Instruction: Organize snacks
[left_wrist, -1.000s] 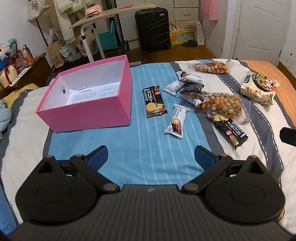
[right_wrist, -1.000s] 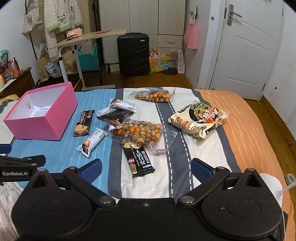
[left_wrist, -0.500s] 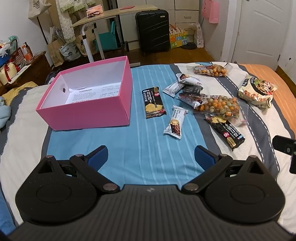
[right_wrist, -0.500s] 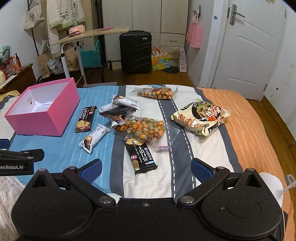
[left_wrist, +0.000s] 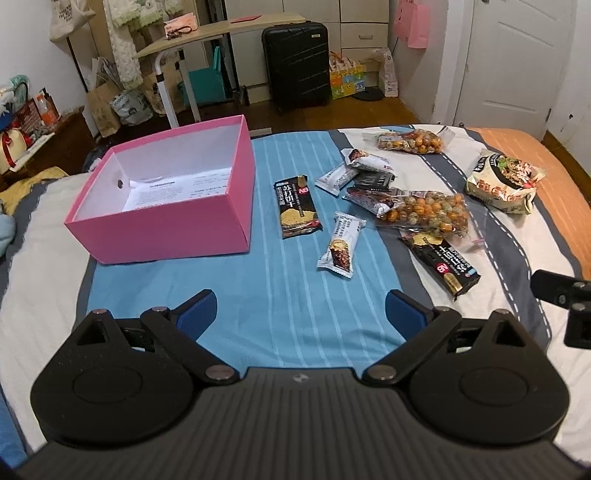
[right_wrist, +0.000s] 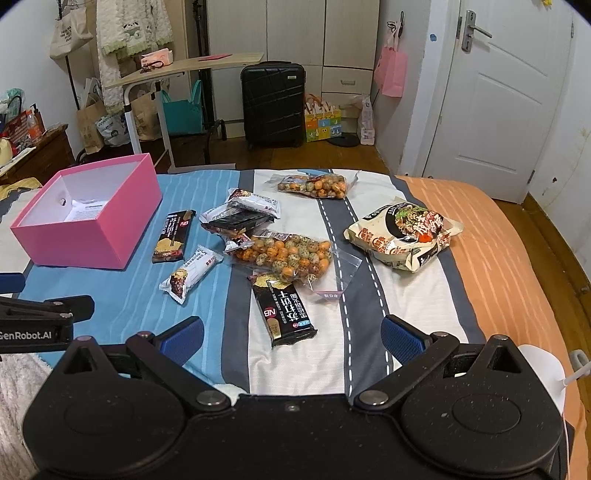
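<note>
Nothing has been picked up yet; this looks like the approach before the first grasp. The left claw (left_wrist: 299, 306) hovers low over the blue-striped bedspread (left_wrist: 258, 295), its blue-padded fingers spread wide and empty. The right claw (right_wrist: 291, 332) is likewise wide apart and holds nothing.

The open pink cardboard box (left_wrist: 162, 206) sits at ten o'clock in the left wrist view. It holds only a white printed sheet (left_wrist: 177, 186) on its floor, no snacks.

The snacks lie loose on the bed, from twelve to two o'clock of the left claw. Nearest is a white wrapped snack bar (left_wrist: 341, 245), and just past it a black flat biscuit packet (left_wrist: 297, 206). A second black biscuit packet (right_wrist: 282, 308) lies at twelve o'clock of the right claw, close in, with a clear bag of orange coated nuts (right_wrist: 288, 254) touching its far end.

The next move likely calls for lowering one claw over the nearest packet, straddling its narrow width.
</note>
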